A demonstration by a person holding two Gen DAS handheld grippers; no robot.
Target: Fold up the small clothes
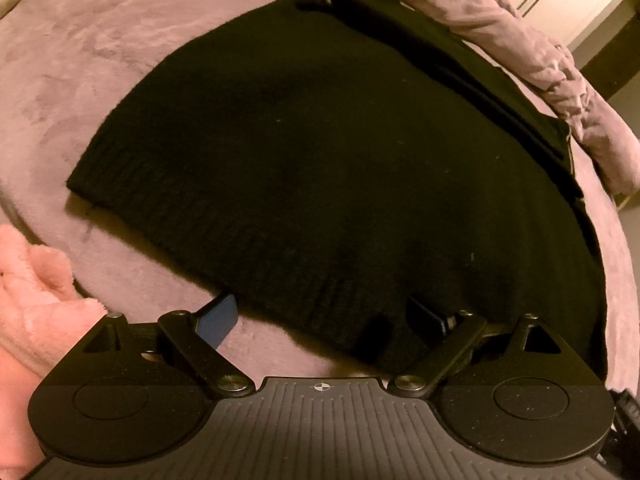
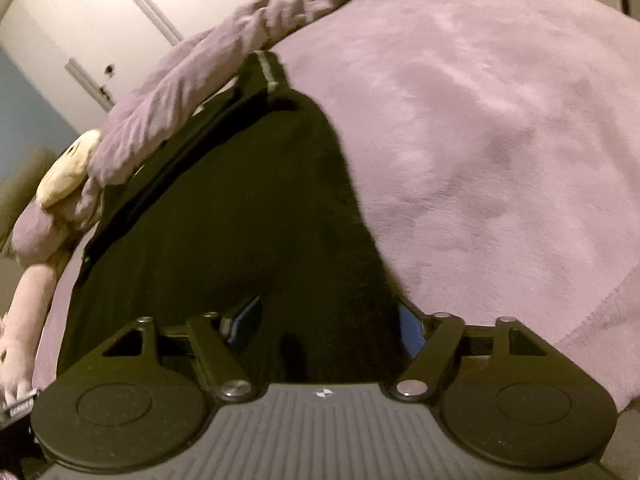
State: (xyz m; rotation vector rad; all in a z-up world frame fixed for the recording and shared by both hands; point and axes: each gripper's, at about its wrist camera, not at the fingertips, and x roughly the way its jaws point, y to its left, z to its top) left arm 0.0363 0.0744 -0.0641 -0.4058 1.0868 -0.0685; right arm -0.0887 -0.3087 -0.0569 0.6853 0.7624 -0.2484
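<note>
Left gripper (image 1: 322, 316), black two-finger tool with blue pads: jaws spread wide, astride the near ribbed hem of a black knitted garment (image 1: 320, 152), one finger (image 1: 218, 318) on the blanket just outside the edge, the other over the knit; nothing pinched; right gripper (image 2: 326, 324), same make: jaws part-open with black fabric bunched between them, though whether the pads press on it cannot be told, the picture being blurred and the cloth dark; garment: lies flat on a mauve plush blanket (image 1: 120, 48), apparently folded at least once, a darker layer with a pale trim line along its far side; crumpled mauve bedding (image 1: 520, 40) just beyond it; fluffy pink cloth (image 1: 36, 280) near the left gripper; soft toy (image 2: 64, 168) at the bed's edge. Risks, as judgement: uneven lifting would skew the fold; a shallow bite on thick knit may slip; pads may snag the plush beneath and drag it along.
</note>
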